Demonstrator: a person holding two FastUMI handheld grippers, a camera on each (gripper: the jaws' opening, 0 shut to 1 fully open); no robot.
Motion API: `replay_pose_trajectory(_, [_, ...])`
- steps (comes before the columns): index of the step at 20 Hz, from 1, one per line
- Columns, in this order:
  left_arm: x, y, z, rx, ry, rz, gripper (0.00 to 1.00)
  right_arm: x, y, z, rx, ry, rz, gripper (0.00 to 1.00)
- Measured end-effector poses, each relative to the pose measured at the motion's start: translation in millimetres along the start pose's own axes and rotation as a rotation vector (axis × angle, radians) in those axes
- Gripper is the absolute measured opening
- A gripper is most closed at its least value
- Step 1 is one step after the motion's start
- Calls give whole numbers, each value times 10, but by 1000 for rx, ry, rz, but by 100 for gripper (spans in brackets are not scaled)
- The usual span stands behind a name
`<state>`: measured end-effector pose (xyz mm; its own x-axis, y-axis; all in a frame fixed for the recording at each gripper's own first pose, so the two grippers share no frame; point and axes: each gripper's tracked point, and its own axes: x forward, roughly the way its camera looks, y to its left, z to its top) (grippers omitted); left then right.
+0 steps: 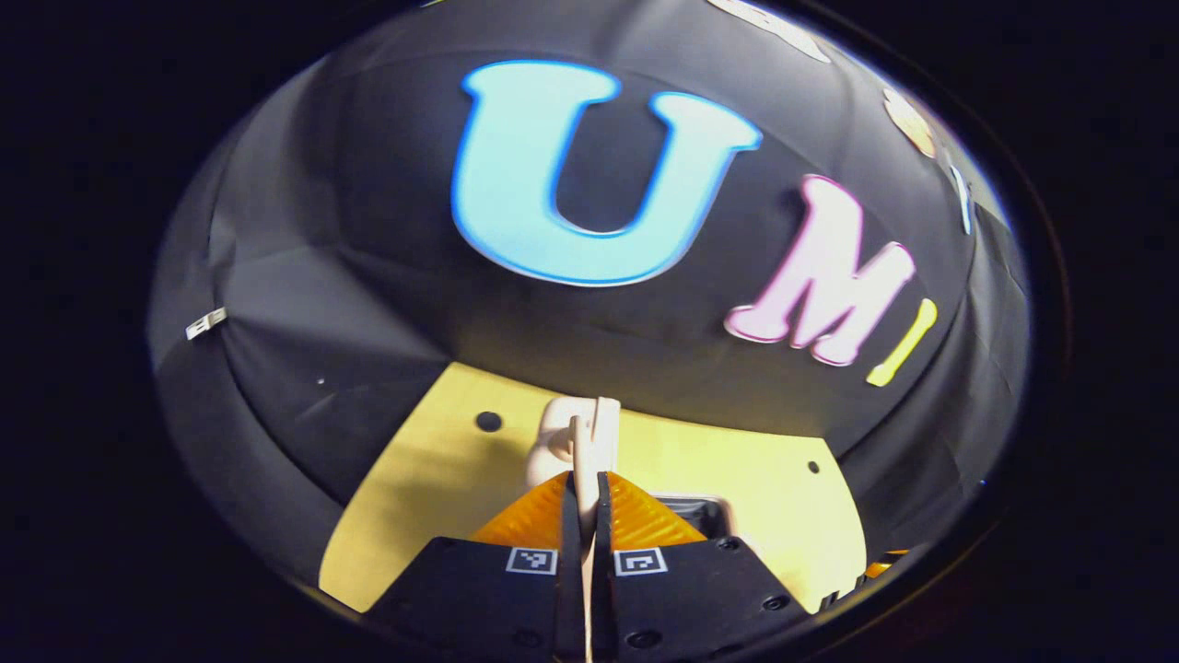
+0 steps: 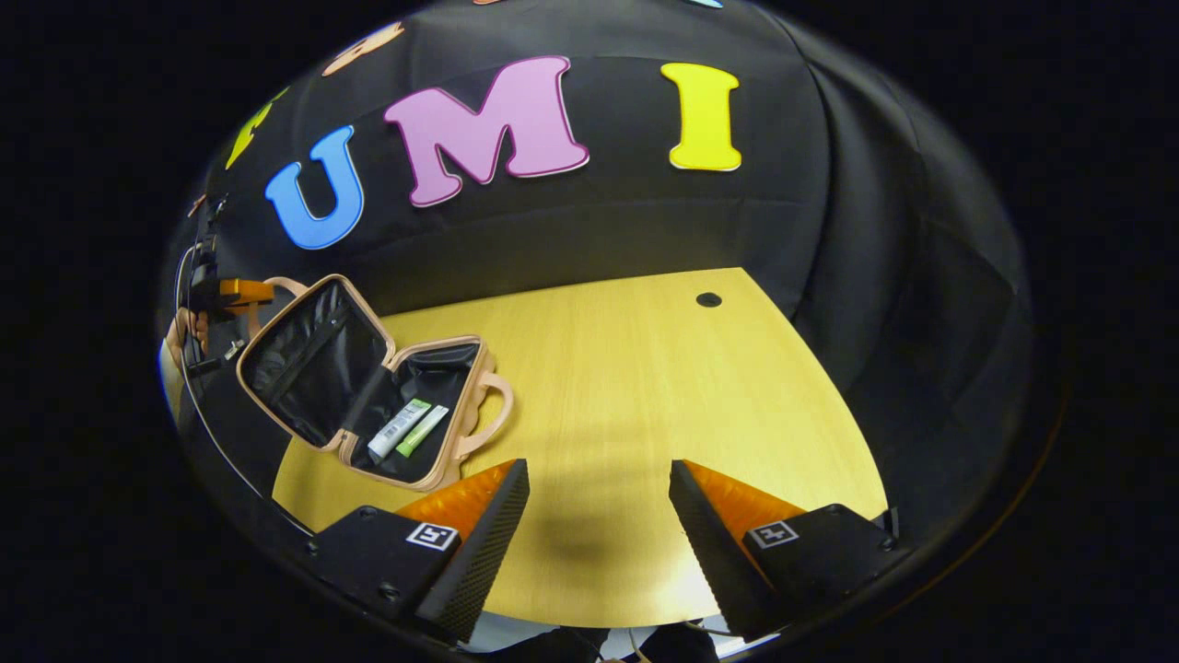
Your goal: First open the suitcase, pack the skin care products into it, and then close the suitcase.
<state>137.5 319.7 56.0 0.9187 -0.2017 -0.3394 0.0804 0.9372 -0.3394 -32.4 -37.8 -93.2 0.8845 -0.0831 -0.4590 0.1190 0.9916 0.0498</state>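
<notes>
Clamped between the left gripper fingers is the raised lid's handle. On the table the suitcase lies open with two tubes inside. Closing is judged in hand; the lid must be swung down. The right gripper is spread, empty.

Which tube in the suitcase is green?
The green tube is the one lying nearer the suitcase's front handle. The white tube beside it lies toward the lid.
</notes>
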Motion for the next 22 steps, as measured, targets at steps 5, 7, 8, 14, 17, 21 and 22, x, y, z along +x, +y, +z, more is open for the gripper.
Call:
replay_pose_trajectory(5, [238, -1350, -616, 24, 65, -131, 8, -152, -337, 226, 3, -80, -1, 97])
replay_pose_trajectory(7, [418, -1757, -1017, 35, 113, -161, 8, -189, -434, 242, 26, -94, 5, 97])
replay_pose_trajectory(8, [517, -1931, -1221, 49, 133, -171, 8, -206, -491, 247, 34, -96, 6, 97])
replay_pose_trajectory(14, [1196, -2342, -2459, 177, 306, -91, 8, -299, -824, 251, 59, -102, -4, 97])
replay_pose_trajectory(17, [1295, -2317, -2647, 186, 318, -39, 9, -319, -946, 293, 59, -110, -10, 97])
replay_pose_trajectory(21, [1248, -2399, -2600, 181, 263, -26, 46, -284, -963, 367, 69, -118, -3, 97])
replay_pose_trajectory(22, [1154, -2401, -2518, 203, 234, -20, 50, -269, -926, 406, 73, -122, 3, 97])
